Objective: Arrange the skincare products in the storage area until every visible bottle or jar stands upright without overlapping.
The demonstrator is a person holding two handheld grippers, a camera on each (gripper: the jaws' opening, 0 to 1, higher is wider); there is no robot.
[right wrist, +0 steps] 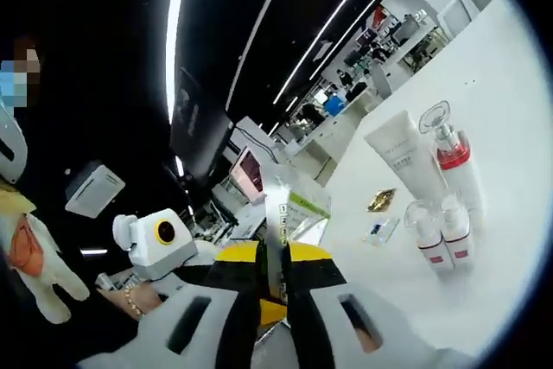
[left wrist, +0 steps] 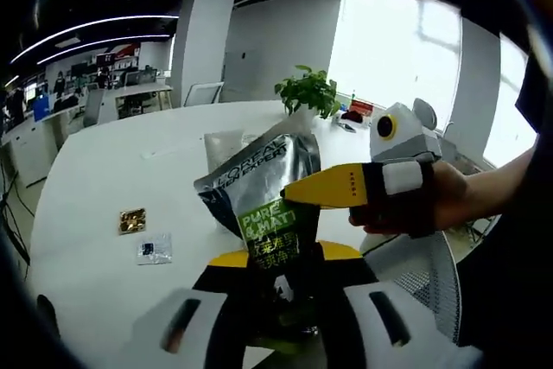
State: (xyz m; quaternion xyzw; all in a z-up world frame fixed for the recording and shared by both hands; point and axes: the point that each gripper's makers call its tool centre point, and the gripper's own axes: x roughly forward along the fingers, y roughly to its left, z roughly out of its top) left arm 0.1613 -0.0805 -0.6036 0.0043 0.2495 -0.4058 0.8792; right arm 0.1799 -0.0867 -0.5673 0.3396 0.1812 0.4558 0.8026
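Above the white surface [left wrist: 104,187], in the left gripper view, the left hand-held gripper [left wrist: 278,287] rises from the bottom edge with its yellow-tipped jaws closed on the lower end of a silver sachet [left wrist: 263,187], which carries green and white lettering and stands tilted up over the tabletop. From the right comes the right hand-held gripper [left wrist: 298,192], held in a person's hand [left wrist: 449,200], its yellow jaw touching the right side of the same sachet. On the surface to the left lie two small flat packets, a gold packet [left wrist: 132,220] and, just below it, a clear packet [left wrist: 154,249], apart from each other. A green potted plant [left wrist: 308,91] stands farther back near the bright window. In the right gripper view, the right hand-held gripper [right wrist: 278,287] has its jaws drawn nearly together, pinching the thin edge of the silver sachet [right wrist: 289,218], seen here side-on. The left hand-held gripper's white body [right wrist: 155,244] sits at the left. To the right on the surface [right wrist: 510,170], a white tube [right wrist: 404,151] stands upright beside a tall pump bottle [right wrist: 451,166] with a clear cap and red band; two small bottles [right wrist: 441,231] with red bands stand close together in front. The gold packet [right wrist: 381,200] and clear packet [right wrist: 378,229] lie flat nearby.
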